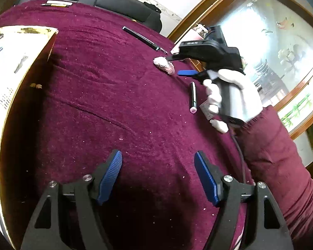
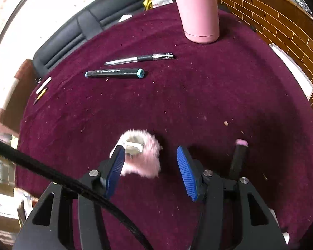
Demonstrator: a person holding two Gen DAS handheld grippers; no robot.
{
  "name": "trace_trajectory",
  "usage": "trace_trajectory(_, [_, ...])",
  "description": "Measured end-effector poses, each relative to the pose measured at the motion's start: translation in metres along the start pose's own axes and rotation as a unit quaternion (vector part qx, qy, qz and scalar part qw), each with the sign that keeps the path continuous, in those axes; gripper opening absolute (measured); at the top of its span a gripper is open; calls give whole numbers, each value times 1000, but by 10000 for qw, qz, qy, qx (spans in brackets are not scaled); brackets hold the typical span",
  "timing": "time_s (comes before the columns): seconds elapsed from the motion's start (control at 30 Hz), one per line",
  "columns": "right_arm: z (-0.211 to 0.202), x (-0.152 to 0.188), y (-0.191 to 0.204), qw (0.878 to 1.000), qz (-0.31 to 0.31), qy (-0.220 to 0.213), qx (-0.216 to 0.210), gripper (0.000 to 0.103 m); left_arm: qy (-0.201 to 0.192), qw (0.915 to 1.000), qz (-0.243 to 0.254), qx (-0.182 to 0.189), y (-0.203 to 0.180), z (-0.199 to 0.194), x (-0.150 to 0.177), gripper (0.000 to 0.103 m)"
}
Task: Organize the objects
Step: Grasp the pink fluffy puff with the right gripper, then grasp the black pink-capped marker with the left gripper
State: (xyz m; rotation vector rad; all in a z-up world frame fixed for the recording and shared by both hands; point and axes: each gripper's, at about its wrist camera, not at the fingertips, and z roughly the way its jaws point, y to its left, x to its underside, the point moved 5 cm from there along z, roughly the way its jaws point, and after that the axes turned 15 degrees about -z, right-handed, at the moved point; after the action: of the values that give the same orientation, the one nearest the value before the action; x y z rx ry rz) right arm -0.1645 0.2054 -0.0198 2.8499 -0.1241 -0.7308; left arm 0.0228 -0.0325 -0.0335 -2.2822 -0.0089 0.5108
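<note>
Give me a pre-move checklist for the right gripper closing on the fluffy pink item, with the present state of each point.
1. Right gripper jaws apart: ok.
2. Fluffy pink item between the jaws: ok, though off-centre, close to the left finger; blurred.
3. Pads pressing on it: not ok yet; no firm grip shows.
4. Pink-capped marker clear of the closing path: ok, it lies outside the right finger.
5. Left gripper empty and out of the way: ok, open over bare maroon cloth.
6. Where the item should go: cannot tell.
</note>
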Motion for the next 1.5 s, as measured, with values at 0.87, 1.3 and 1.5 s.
trace_trajectory(0.87, [-164, 193, -60, 9755, -1, -1548, -1560, 24, 720, 9957, -285, 501, -24, 11, -2, 100])
trace_trajectory(1.3, [-141, 214, -89, 9504, 518, -1786, -2494, 26, 529, 9416, 2996, -1443, -152, 138, -31, 29])
trace_trajectory(1.5, [-142, 213, -83, 9486, 310, -1854, -2545, 26, 712, 9211, 3342, -1866, -158, 192, -33, 29])
